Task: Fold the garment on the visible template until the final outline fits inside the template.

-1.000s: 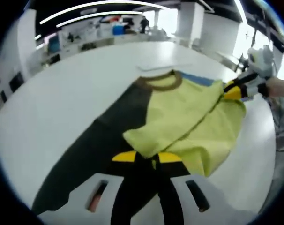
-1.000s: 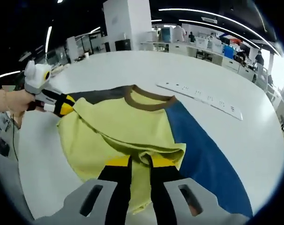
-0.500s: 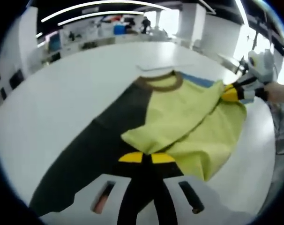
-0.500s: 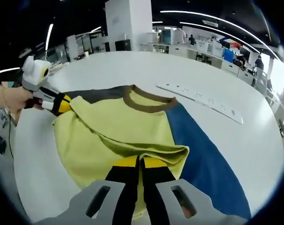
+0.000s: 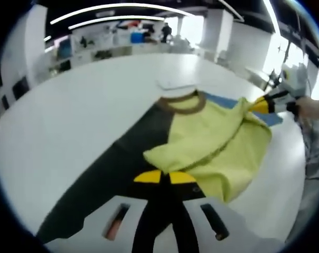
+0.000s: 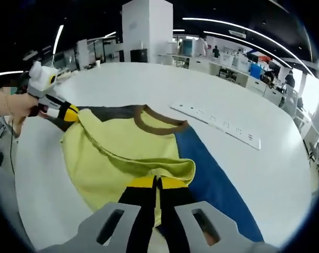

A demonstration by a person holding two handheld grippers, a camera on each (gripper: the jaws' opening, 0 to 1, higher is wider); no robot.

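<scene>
Yellow garment (image 5: 212,142) at view centre on white counter (image 5: 70,116), partly covering dark-and-blue template (image 6: 212,174). Left hand-held gripper (image 5: 165,178) at 6 o'clock, jaws closed on garment hem; right hand-held gripper (image 6: 156,183) likewise closed on opposite edge. Step judged: mid-fold, both edges lifted. Next move calls for carrying edges inward, laying fabric flat inside template. White strip (image 6: 217,125) at 2 o'clock in right gripper view. Open-plan room behind, ceiling light strips, distant desks.

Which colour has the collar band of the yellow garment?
Brown. The collar band of the garment shows best in the right gripper view.
</scene>
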